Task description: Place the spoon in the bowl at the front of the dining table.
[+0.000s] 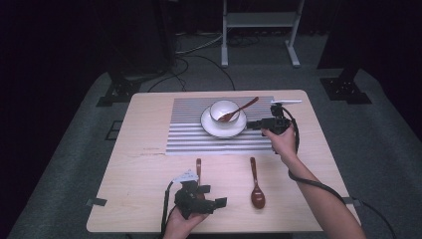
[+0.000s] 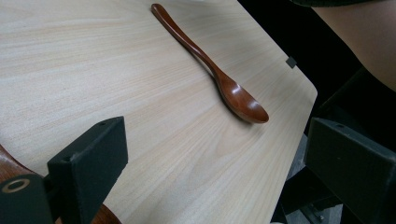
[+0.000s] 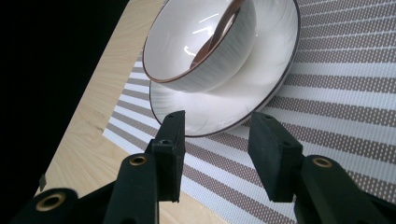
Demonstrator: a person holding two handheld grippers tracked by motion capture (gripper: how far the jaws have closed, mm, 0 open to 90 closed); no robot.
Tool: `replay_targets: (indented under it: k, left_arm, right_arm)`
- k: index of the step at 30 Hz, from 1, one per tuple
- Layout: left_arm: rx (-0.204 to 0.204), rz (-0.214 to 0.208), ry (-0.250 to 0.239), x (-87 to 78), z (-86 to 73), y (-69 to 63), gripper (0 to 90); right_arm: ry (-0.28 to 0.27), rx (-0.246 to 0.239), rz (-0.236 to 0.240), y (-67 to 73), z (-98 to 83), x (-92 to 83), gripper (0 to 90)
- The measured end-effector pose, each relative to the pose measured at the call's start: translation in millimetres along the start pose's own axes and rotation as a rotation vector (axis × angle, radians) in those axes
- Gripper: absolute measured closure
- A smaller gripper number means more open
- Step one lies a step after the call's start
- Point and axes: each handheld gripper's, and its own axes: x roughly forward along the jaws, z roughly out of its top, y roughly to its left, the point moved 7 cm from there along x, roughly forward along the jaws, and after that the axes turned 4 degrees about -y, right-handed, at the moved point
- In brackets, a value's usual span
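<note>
We see right gripper [image 1: 258, 124] jaws parted, empty, at plate [image 3: 219, 109] rim; bowl [image 1: 224, 110] with spoon [image 1: 238, 109] on plate. Left gripper [image 1: 211, 195] open. Risk: nudged plate tips bowl.

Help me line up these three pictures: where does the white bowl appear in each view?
High view: the white bowl sits on a plate at the far centre of the table, on the striped mat.
Left gripper view: not in it.
Right gripper view: the bowl is at the top centre, tilted in frame, beyond the jaws.
Shared landmark: the plate beneath the bowl.
</note>
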Motion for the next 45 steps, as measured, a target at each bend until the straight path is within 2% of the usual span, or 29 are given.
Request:
replay_targets:
  k: [18, 45]
  left_arm:
    - [-0.002, 0.005, -0.004, -1.4, 0.3, 1.1, 5.3]
    - [-0.002, 0.010, -0.002, -2.5, 0.5, 3.9, 5.2]
  right_arm:
    - [0.039, 0.017, 0.035, -11.8, -27.8, -4.7, 53.8]
    - [0.077, -0.004, 0.086, -8.6, -59.2, -17.2, 52.6]
